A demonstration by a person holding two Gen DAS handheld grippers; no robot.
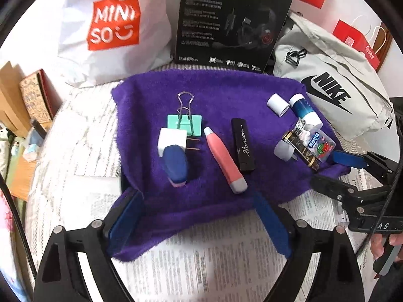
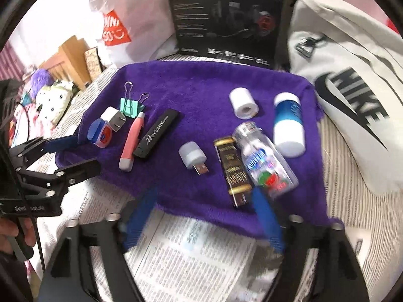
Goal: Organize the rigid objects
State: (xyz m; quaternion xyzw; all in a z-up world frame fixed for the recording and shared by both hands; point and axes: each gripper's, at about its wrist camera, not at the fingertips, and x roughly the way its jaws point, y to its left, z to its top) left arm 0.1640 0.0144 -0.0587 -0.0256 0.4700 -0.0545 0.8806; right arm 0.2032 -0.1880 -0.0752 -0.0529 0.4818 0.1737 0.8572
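Note:
A purple towel point(image 1: 214, 93) point(image 2: 201, 83) holds small objects. On its left lie a blue-lidded tub point(image 1: 175, 164) point(image 2: 99, 132), a white plug point(image 1: 171, 139) point(image 2: 113, 118), a green binder clip point(image 1: 185, 122) point(image 2: 129, 105), a pink pen point(image 1: 224, 159) point(image 2: 132, 142) and a black Horizon stick point(image 1: 243, 144) point(image 2: 157, 133). On its right lie a USB light point(image 2: 192, 157), a black-gold bar point(image 2: 233, 171), a clear bottle point(image 2: 264, 161) point(image 1: 317, 141), a blue-white bottle point(image 2: 288, 125) point(image 1: 304, 112) and a white roll point(image 2: 243, 103) point(image 1: 277, 104). My left gripper point(image 1: 199, 209) is open and empty at the towel's near edge. My right gripper point(image 2: 205, 206) is open and empty just short of the bar and bottle.
Newspaper point(image 1: 201, 264) covers the table under the towel. A Miniso bag point(image 1: 113, 22), a black headset box point(image 1: 231, 20) and a grey Nike bag point(image 1: 327, 83) stand close behind the towel. Boxes and clutter point(image 1: 22, 105) lie at the left.

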